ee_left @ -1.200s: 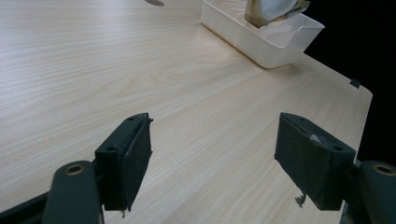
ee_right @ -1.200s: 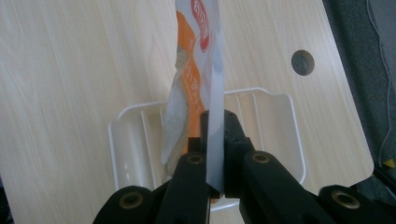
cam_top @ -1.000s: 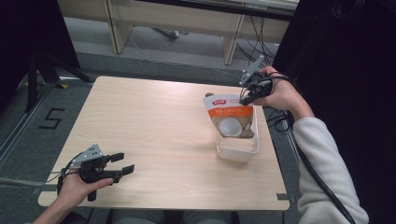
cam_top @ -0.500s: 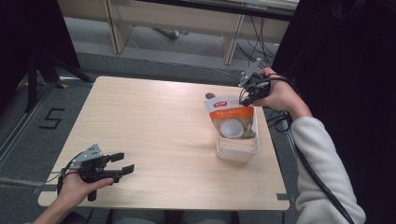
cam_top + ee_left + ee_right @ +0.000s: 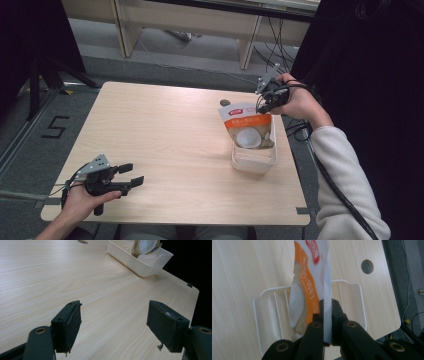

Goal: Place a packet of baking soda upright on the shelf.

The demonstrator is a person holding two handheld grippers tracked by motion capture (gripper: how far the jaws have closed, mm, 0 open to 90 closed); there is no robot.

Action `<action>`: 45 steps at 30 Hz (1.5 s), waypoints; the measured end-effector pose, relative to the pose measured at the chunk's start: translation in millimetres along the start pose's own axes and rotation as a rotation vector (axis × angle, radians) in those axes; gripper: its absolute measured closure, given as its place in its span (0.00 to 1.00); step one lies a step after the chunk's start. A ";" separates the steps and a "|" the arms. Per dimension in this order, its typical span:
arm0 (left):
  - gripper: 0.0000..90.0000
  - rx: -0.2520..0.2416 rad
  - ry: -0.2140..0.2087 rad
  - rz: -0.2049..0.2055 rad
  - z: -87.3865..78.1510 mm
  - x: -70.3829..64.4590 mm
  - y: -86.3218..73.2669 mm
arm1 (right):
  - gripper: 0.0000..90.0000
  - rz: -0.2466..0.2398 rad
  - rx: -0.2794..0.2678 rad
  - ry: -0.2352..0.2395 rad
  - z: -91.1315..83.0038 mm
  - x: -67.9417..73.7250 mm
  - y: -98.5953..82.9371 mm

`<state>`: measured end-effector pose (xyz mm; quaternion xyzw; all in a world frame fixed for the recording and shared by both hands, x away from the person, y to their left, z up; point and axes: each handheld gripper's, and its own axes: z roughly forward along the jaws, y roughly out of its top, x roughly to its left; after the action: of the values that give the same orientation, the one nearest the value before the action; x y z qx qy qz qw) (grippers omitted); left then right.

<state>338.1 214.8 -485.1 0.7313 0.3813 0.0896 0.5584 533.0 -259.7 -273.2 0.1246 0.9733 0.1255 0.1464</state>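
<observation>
The right gripper (image 5: 263,103) is clenched on the top edge of the pouch (image 5: 246,127); in the right gripper view its jaws pinch the pouch's (image 5: 308,282) pale seam flat between them. The pouch hangs from that grip, orange and white, with its lower end down inside the tray (image 5: 253,162) at the right side of the table (image 5: 165,135). From the right gripper view the pouch sits between the tray's (image 5: 259,322) raised ribs, though whether its bottom rests on the floor of the tray or just above it I cannot tell.

The left gripper (image 5: 127,175) is released, its jaws wide apart over bare wood near the front left corner of the table, well apart from the tray (image 5: 142,265).

The step in hand looks like setting the pouch into the tray. The next move likely calls for lowering the pouch until the tray bears its weight, then letting the seam go. Since the pouch stands tall and leans, it may tip over the rim on release, so laying it down along the tray seems safer.
</observation>
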 end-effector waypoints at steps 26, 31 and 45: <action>0.30 0.001 0.008 -0.016 0.2 -0.7 -0.4 | 1.00 0.041 -0.080 0.002 13.1 2.6 -27.3; 0.30 0.004 0.008 -0.015 0.2 -0.4 -0.4 | 1.00 0.049 -0.103 0.004 15.8 1.5 -37.8; 0.29 0.001 0.001 -0.010 0.4 -1.1 0.0 | 1.00 0.107 -0.041 0.022 28.5 2.7 -57.2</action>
<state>337.5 213.8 -484.9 0.7297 0.3852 0.0869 0.5582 527.8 -306.6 -316.3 0.1720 0.9640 0.1542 0.1313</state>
